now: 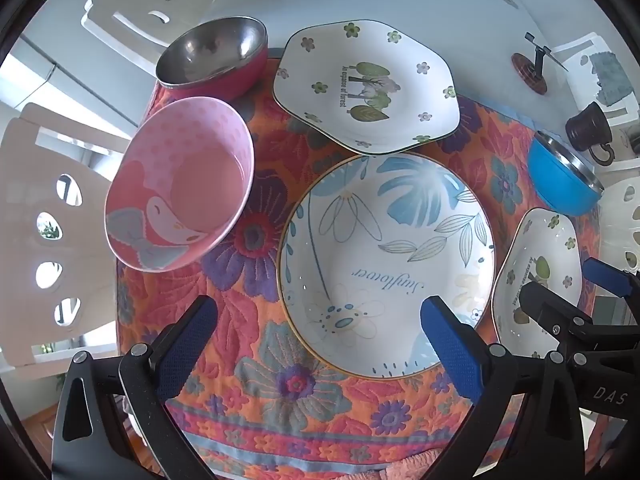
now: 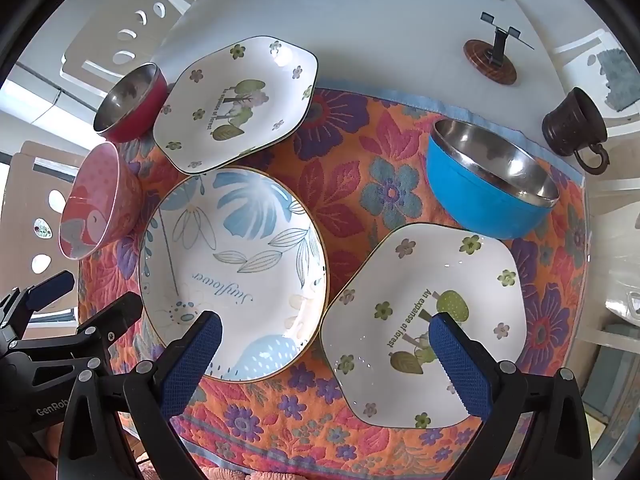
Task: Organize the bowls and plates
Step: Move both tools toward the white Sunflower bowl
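Observation:
On a floral cloth lie a round "Sunflower" plate (image 1: pixel 384 264) (image 2: pixel 232 272), two hexagonal "forest" plates, one far (image 1: pixel 366 88) (image 2: pixel 236 100) and one near right (image 1: pixel 536 276) (image 2: pixel 424 324). A pink ceramic bowl (image 1: pixel 180 188) (image 2: pixel 100 208), a red steel bowl (image 1: pixel 214 56) (image 2: pixel 132 100) and a blue steel bowl (image 1: pixel 564 176) (image 2: pixel 488 184) stand around them. My left gripper (image 1: pixel 320 332) is open and empty above the round plate's near left edge. My right gripper (image 2: pixel 326 344) is open and empty above the gap between the round plate and the near hexagonal plate.
The floral cloth (image 1: pixel 256 412) (image 2: pixel 360 184) covers a white table (image 2: pixel 360 20). A dark metal cup (image 1: pixel 592 130) (image 2: pixel 576 124) and a small stand on a brown coaster (image 1: pixel 532 70) (image 2: pixel 492 60) sit at the back right. White chairs (image 1: pixel 36 232) (image 2: pixel 132 20) stand at left and back.

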Demonstrator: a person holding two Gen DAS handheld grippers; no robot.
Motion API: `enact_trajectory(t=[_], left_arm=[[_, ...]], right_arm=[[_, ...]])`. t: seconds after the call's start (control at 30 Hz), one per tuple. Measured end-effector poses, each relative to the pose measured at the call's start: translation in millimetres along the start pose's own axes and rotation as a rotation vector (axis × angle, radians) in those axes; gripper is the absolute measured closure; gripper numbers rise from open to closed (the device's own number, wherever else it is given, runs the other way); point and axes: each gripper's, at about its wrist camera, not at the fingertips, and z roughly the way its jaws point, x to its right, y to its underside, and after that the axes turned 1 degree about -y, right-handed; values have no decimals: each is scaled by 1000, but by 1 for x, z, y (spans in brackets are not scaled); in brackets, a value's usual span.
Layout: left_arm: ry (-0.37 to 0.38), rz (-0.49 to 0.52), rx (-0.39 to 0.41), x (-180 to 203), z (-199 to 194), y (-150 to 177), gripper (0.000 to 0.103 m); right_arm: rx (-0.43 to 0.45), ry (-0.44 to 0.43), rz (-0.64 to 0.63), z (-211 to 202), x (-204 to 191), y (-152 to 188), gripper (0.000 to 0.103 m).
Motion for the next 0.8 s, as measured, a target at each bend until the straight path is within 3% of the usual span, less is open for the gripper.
enact_trajectory(t=[0.8], left_arm=[[3,2,-8,1,2,3,2]], right_arm=[[3,-2,8,-2,1,1,0]])
